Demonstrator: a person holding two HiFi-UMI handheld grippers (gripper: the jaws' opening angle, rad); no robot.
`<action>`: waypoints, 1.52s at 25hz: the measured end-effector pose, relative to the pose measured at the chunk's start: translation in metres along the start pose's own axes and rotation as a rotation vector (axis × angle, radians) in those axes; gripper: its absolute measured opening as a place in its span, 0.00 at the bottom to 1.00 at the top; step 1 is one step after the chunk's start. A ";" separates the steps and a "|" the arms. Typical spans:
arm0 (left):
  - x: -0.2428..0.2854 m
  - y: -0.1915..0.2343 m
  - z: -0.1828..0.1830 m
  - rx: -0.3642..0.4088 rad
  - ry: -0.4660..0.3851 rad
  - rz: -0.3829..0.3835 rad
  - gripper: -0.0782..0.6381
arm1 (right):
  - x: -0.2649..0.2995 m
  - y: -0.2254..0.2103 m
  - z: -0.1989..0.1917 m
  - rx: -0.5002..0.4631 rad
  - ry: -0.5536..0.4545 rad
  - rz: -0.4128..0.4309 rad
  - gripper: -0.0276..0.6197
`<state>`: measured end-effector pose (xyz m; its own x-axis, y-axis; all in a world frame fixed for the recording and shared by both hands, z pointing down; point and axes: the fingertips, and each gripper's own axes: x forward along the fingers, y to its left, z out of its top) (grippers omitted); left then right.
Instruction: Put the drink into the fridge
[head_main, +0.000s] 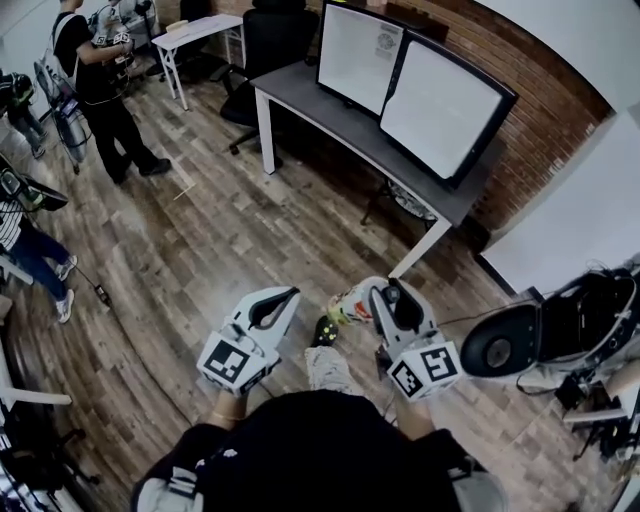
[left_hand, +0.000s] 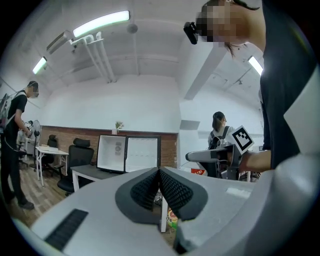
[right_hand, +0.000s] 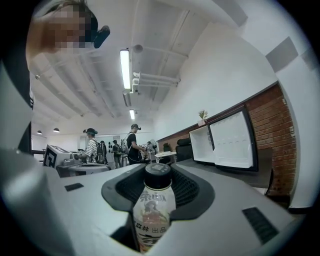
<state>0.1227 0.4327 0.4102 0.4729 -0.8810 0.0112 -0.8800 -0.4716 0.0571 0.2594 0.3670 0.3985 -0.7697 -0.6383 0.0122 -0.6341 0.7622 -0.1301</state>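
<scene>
The drink (right_hand: 152, 210) is a bottle with a black cap and a pale printed label. It stands upright between the pads of my right gripper (right_hand: 158, 175), which is shut on it. In the head view the right gripper (head_main: 378, 295) is held level over the wood floor, with the drink (head_main: 350, 303) at its tip. Beside it on the left is my left gripper (head_main: 285, 298). In its own view the left gripper (left_hand: 159, 175) has its ribbed pads meeting, with nothing between them. No fridge can be made out for certain.
Ahead stands a grey desk (head_main: 330, 110) on white legs, bearing two white panels in black frames (head_main: 440, 105). Behind it are a black office chair (head_main: 270, 40) and a brick wall (head_main: 560, 110). People (head_main: 95, 80) stand far left. Black equipment (head_main: 540, 335) sits close on the right.
</scene>
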 end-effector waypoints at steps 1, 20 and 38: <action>0.003 0.008 -0.001 0.004 0.004 0.016 0.11 | 0.010 -0.006 0.000 0.003 -0.004 0.009 0.27; 0.145 0.152 0.018 0.044 0.030 0.156 0.10 | 0.189 -0.132 0.013 0.037 -0.020 0.128 0.27; 0.259 0.207 0.017 0.039 0.040 0.158 0.11 | 0.267 -0.224 0.011 0.048 0.006 0.148 0.27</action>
<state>0.0625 0.1062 0.4079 0.3294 -0.9425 0.0564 -0.9442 -0.3292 0.0125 0.1965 0.0250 0.4200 -0.8552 -0.5183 -0.0050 -0.5092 0.8419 -0.1785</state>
